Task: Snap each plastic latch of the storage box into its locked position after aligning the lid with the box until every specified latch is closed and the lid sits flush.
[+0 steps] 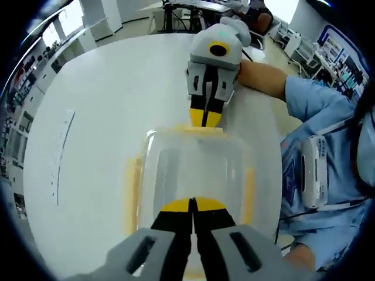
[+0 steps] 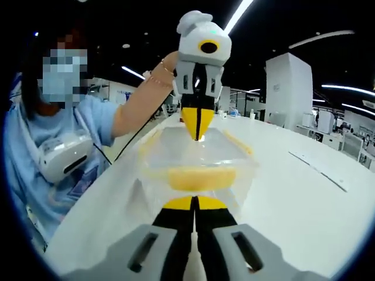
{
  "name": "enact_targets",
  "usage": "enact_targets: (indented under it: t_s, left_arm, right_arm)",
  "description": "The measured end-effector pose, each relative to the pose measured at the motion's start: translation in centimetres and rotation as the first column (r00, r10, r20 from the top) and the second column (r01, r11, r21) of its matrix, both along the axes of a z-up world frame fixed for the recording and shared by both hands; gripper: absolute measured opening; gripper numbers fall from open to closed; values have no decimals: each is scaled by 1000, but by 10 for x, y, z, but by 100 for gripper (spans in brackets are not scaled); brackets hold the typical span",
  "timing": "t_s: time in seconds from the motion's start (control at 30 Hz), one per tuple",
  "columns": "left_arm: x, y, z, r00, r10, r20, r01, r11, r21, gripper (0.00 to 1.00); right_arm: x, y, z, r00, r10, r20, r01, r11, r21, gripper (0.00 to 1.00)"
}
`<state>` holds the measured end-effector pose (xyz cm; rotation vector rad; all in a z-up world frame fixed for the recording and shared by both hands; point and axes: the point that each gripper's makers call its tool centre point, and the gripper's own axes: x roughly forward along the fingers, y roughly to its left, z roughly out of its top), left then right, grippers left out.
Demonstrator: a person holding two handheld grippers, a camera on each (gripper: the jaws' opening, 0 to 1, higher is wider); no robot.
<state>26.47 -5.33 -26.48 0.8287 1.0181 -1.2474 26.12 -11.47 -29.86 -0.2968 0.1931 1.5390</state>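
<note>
Left gripper view looks down on the box (image 1: pixel 196 175), a clear plastic tub with a clear lid (image 1: pixel 199 164) and yellow latches, standing on a white table (image 1: pixel 105 117). The left gripper (image 1: pixel 192 206) sits at the near end of the lid, its jaws pressed together on nothing. The right gripper (image 1: pixel 205 119), jaws likewise closed and empty, has its tips at the far latch (image 1: pixel 201 130). Side latches (image 1: pixel 133 193) run along both long edges.

Right gripper view shows the same box from the other end: the right gripper (image 2: pixel 193 205) is just above the near latch (image 2: pixel 193 177), and the left gripper (image 2: pixel 197 130) stands tip-down on the far part of the lid.

Judging by its thin clear walls, the box is light, empty, and smooth enough to slide on the table, so one gripper should pin the lid while the other pushes. Each latch looks stiff and hinged; pressing its flat outer face with closed tips should snap it. The lid may flex, so press near the edges.
</note>
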Motion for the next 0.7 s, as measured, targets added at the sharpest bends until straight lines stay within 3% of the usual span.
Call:
enact_targets:
  t_s: [0.17, 0.37, 0.43, 0.57, 0.7]
  left_arm:
    - [1, 2, 1, 1000, -23, -1, 23, 1000, -14, 0]
    - [1, 2, 1, 999, -48, 14, 48, 999, -10, 0]
    - [1, 2, 1, 998, -55, 22, 55, 998, -3, 0]
    - [0, 2, 1, 997, -67, 46, 67, 998, 5, 0]
    - [1, 2, 1, 994, -79, 70, 79, 997, 3, 0]
  right_arm:
    - [0, 1, -1, 999, -2, 35, 2, 1000, -17, 0]
    - [2, -1, -1, 999, -1, 37, 2, 1000, -13, 0]
    - [2, -1, -1, 999, -5, -33, 5, 1000, 13, 0]
    - [6, -3, -2, 998, -10, -69, 11, 1000, 26, 0]
    - [23, -10, -10, 993, -114, -36, 113, 993, -29, 0]
